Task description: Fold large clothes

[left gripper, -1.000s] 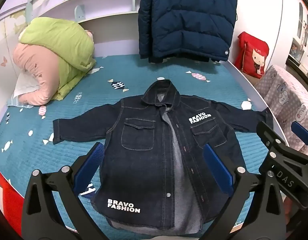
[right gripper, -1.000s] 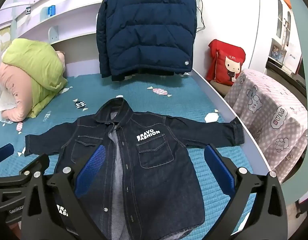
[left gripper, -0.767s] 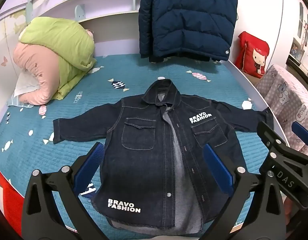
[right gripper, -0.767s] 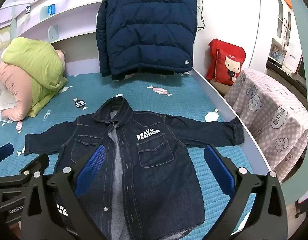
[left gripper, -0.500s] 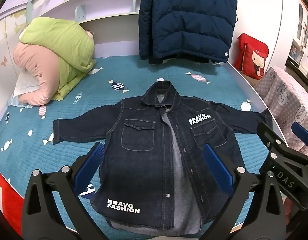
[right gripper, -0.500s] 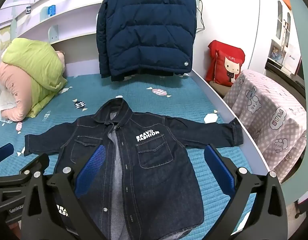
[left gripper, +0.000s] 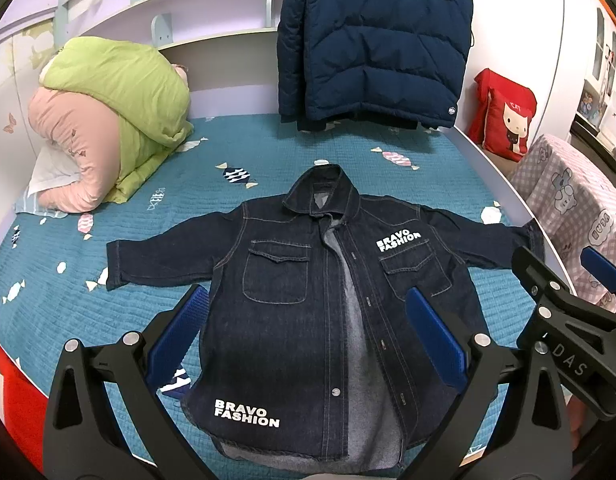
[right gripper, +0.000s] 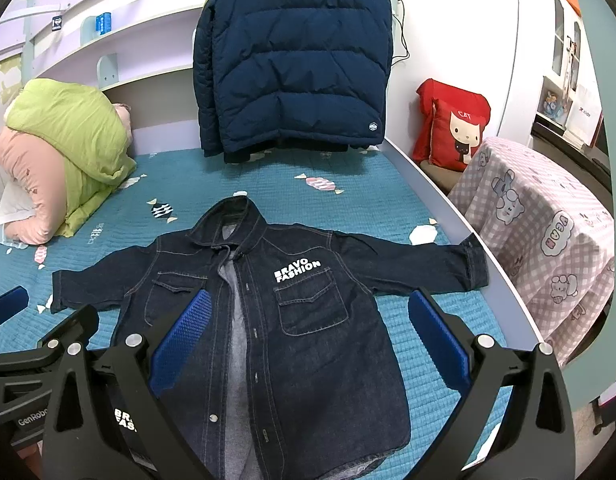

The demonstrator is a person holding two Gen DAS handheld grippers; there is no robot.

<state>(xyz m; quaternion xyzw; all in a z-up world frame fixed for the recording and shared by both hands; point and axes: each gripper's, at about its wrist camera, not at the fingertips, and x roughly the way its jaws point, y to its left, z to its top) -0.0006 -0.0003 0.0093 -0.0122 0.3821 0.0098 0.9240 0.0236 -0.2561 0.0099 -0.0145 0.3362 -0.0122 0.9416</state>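
A dark denim jacket (left gripper: 300, 304) (right gripper: 292, 320) lies flat and face up on the teal bed cover, collar away from me, both sleeves spread sideways, front slightly parted over a grey lining. White "BRAVO FASHION" print marks its chest and hem. My left gripper (left gripper: 304, 332) hovers open above the jacket's lower half, blue pads wide apart, holding nothing. My right gripper (right gripper: 308, 336) also stands open above the jacket's right side. Each gripper shows at the edge of the other's view.
A green and pink rolled duvet (left gripper: 104, 120) sits at the bed's far left. A navy puffer coat (left gripper: 371, 40) hangs at the headboard. A red cat cushion (right gripper: 451, 128) and a pink checked cloth-covered table (right gripper: 543, 240) stand right of the bed edge (right gripper: 467, 236).
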